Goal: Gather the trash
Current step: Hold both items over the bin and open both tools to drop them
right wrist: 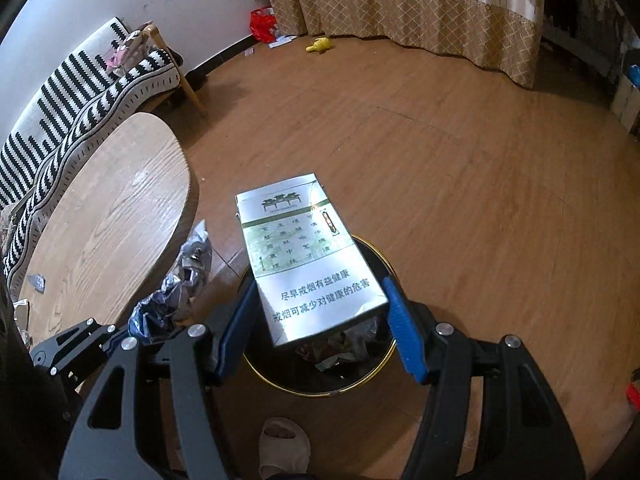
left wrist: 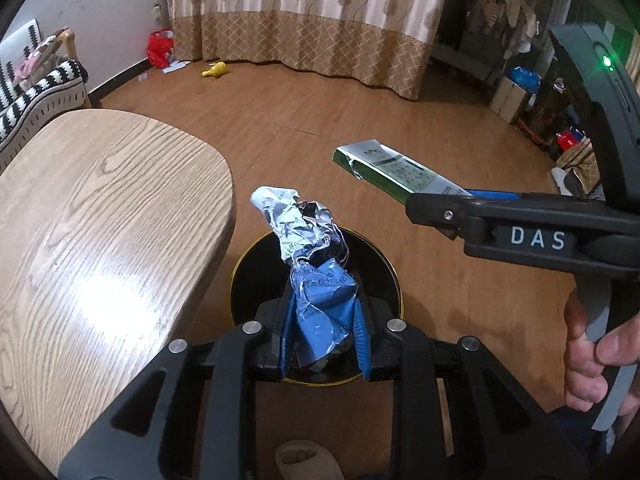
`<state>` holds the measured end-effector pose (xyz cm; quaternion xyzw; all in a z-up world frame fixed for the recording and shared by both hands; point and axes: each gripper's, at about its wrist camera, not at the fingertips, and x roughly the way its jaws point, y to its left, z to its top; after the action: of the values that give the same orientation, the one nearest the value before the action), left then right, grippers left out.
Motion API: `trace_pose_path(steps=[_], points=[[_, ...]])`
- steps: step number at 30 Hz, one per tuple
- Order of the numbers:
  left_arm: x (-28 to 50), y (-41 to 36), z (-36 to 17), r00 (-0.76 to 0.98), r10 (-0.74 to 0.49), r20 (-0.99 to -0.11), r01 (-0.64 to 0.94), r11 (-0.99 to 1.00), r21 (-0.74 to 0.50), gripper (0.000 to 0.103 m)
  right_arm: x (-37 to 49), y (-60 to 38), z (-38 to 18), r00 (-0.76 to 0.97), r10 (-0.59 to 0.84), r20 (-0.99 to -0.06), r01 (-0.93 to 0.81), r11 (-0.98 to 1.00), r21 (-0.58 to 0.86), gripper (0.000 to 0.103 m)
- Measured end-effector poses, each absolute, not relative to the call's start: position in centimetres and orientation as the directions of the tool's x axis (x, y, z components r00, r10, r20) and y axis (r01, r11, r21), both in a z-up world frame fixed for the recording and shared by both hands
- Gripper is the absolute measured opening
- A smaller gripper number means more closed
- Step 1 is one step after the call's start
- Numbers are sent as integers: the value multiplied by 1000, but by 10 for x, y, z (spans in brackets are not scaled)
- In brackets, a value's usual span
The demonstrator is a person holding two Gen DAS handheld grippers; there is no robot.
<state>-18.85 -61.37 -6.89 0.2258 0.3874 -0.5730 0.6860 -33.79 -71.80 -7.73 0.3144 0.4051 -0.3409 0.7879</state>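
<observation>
My left gripper (left wrist: pixel 323 312) is shut on a crumpled blue and silver foil wrapper (left wrist: pixel 310 256) and holds it over a black trash bin with a gold rim (left wrist: pixel 236 280). The wrapper also shows in the right wrist view (right wrist: pixel 180 288). My right gripper (right wrist: pixel 320 304) holds a green and white cigarette pack (right wrist: pixel 304 256) between its blue pads, right above the same bin (right wrist: pixel 372 376), which has trash inside. In the left wrist view the pack (left wrist: pixel 392 172) sticks out of the right gripper (left wrist: pixel 436 210) above the floor, just beyond the bin's right side.
A rounded wooden table (left wrist: pixel 88 232) stands left of the bin, with small scraps at its near edge (right wrist: pixel 36 280). A striped sofa (right wrist: pixel 80 92) is behind it. A red bag (right wrist: pixel 262 24) and a yellow toy (right wrist: pixel 318 45) lie by the curtain. A slippered foot (right wrist: pixel 284 444) is below the bin.
</observation>
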Motion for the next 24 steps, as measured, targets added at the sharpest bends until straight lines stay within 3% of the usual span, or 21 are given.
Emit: trace_pose_path(steps=[14, 17, 19, 24], points=[[-199, -625, -72, 30, -611, -791, 966, 222, -135, 27, -343, -718, -81, 432, -288, -854, 803, 554, 219, 62], [-200, -626, -73, 42, -607, -793, 967, 224, -121, 37, -344, -717, -80, 431, -289, -855, 805, 551, 220, 62], [-201, -625, -72, 48, -610, -791, 967, 226, -115, 57, -344, -716, -81, 431, -289, -855, 806, 550, 220, 62], [-202, -620, -66, 66, -629, -775, 968, 228, -103, 77, -344, -715, -81, 431, -285, -856, 805, 551, 221, 62]])
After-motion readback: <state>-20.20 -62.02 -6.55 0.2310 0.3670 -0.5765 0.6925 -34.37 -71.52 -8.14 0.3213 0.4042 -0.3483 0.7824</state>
